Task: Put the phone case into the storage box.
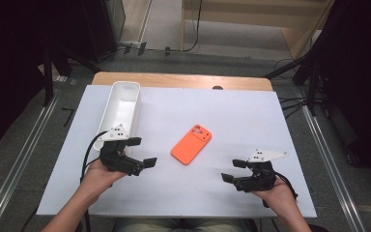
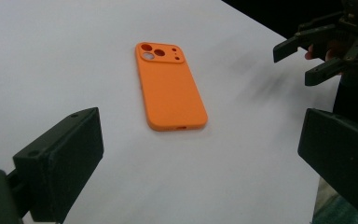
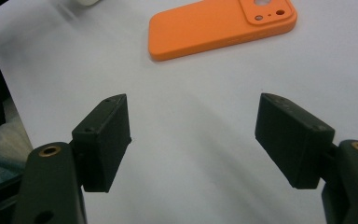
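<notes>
Left hand-held gripper [image 1: 142, 152] and right hand-held gripper [image 1: 234, 170] both agape, orange phone case [image 1: 191, 144] between, white bin [image 1: 121, 104] empty

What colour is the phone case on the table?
Orange. The phone case shows best in the left gripper view.

The phone case [image 1: 191, 144] lies flat near the middle of the bench [image 1: 251, 116]. The tray [image 1: 121, 108] sits behind and to its left. The left tongs [image 1: 142, 152] and right tongs [image 1: 234, 170] flank the case, apart from it.
</notes>
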A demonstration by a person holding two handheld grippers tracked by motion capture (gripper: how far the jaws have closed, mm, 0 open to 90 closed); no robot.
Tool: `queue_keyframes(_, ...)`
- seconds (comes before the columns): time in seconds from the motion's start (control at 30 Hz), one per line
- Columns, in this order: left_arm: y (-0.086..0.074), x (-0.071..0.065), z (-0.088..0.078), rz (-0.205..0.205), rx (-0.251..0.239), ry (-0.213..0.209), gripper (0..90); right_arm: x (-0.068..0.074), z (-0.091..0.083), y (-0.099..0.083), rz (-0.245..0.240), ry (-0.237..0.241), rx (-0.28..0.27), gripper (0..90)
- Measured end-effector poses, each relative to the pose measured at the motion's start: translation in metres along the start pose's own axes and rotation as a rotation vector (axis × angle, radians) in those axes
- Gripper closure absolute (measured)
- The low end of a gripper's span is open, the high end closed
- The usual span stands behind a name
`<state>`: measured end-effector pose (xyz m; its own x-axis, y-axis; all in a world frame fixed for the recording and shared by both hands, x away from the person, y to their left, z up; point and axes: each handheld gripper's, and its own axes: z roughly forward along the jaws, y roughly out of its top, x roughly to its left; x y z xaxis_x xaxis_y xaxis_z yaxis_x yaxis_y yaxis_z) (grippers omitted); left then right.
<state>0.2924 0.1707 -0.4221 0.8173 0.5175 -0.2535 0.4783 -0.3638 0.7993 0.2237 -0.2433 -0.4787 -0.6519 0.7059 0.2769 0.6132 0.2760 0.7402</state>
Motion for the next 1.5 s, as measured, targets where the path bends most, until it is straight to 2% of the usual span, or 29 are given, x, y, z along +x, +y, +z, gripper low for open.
queue_keyframes(0.23, 0.008, 0.0, 0.008, -0.004, 0.019, 0.019, 0.1, 0.0, 0.0, 0.0, 0.003, 0.001, 0.001, 25.4)
queue_keyframes(0.5, 0.019, 0.0, 0.016, -0.007, 0.024, 0.019, 0.1, 0.0, 0.0, 0.0, 0.008, -0.001, 0.0, 25.4)
queue_keyframes(0.7, 0.026, -0.001, 0.025, -0.011, 0.044, 0.039, 0.1, 0.0, -0.001, 0.0, 0.008, -0.001, -0.003, 25.4)
queue_keyframes(0.83, 0.03, -0.002, 0.031, -0.015, 0.043, 0.058, 0.2, 0.0, 0.0, -0.001, 0.008, 0.0, 0.0, 25.4)
queue_keyframes(1.0, 0.036, -0.001, 0.038, -0.023, 0.039, 0.057, 0.2, 0.0, 0.0, 0.0, 0.006, 0.003, -0.002, 25.4)
queue_keyframes(1.2, 0.043, -0.004, 0.049, 0.002, 0.047, 0.069, 0.3, 0.0, 0.0, 0.0, 0.007, 0.005, -0.004, 25.4)
queue_keyframes(1.5, 0.053, -0.007, 0.065, 0.008, 0.058, 0.064, 1.8, 0.0, 0.0, 0.0, 0.007, 0.001, -0.003, 25.4)
